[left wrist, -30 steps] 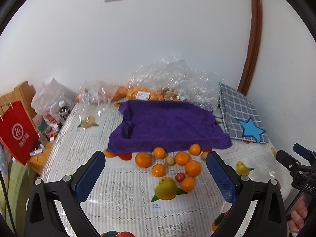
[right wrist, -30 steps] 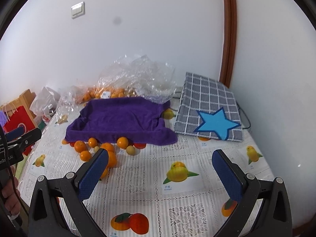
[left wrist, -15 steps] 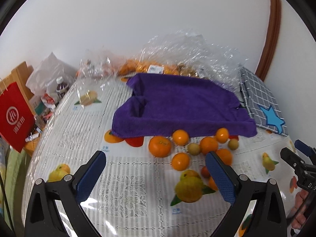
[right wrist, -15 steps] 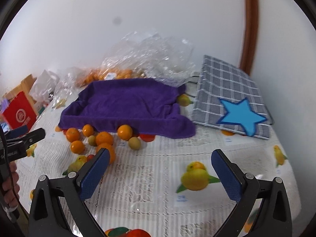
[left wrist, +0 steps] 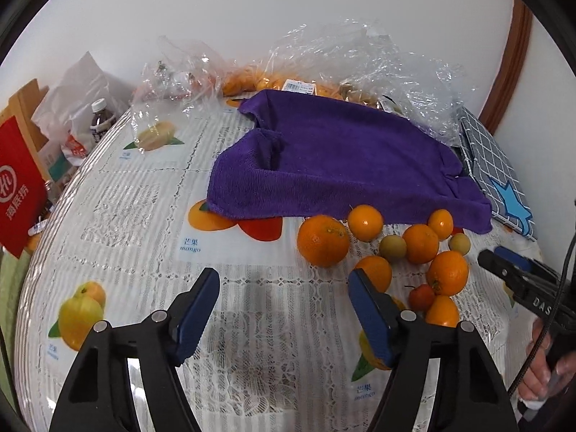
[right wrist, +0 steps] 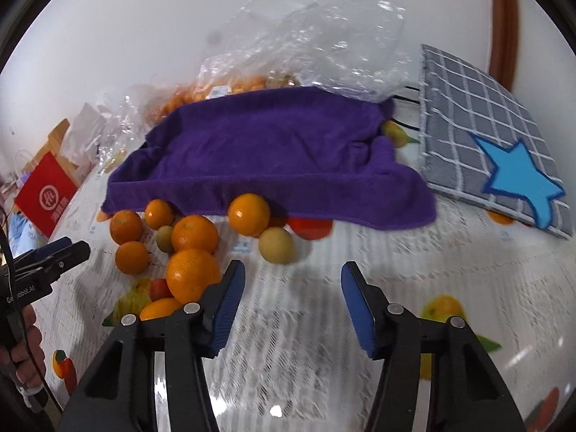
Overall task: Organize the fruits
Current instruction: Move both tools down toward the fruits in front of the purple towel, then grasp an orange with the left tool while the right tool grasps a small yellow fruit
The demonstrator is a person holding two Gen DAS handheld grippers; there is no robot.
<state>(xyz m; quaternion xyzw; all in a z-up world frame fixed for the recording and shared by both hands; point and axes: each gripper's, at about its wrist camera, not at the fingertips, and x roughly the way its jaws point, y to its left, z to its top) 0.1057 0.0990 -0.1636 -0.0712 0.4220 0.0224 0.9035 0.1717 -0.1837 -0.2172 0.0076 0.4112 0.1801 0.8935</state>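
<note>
Across the table (left wrist: 151,194), under a lace-patterned cloth printed with fruit pictures, runs plenty of bare room on the near side, which is likely why both tongs work from there. Behind it a purple towel (left wrist: 345,165) is draped over what looks like a low tray, its front hem hanging onto the table; I judge it the place meant for the fruit. A checked grey pad (right wrist: 478,122) with a blue star lies just beside the towel's right end, and crumpled clear bags (right wrist: 316,36) fill the far edge by the wall, so little room is left there. Loose oranges (left wrist: 323,240) and a few smaller pale fruits (right wrist: 276,244) cluster right against the towel's front hem, still on the table. Both tongs have just been closing with nothing between their pads: the left gripper (left wrist: 282,318) stands apart over bare cloth, near the biggest orange; the right gripper (right wrist: 292,307) stands apart too, one finger just beside an orange (right wrist: 192,275).
</note>
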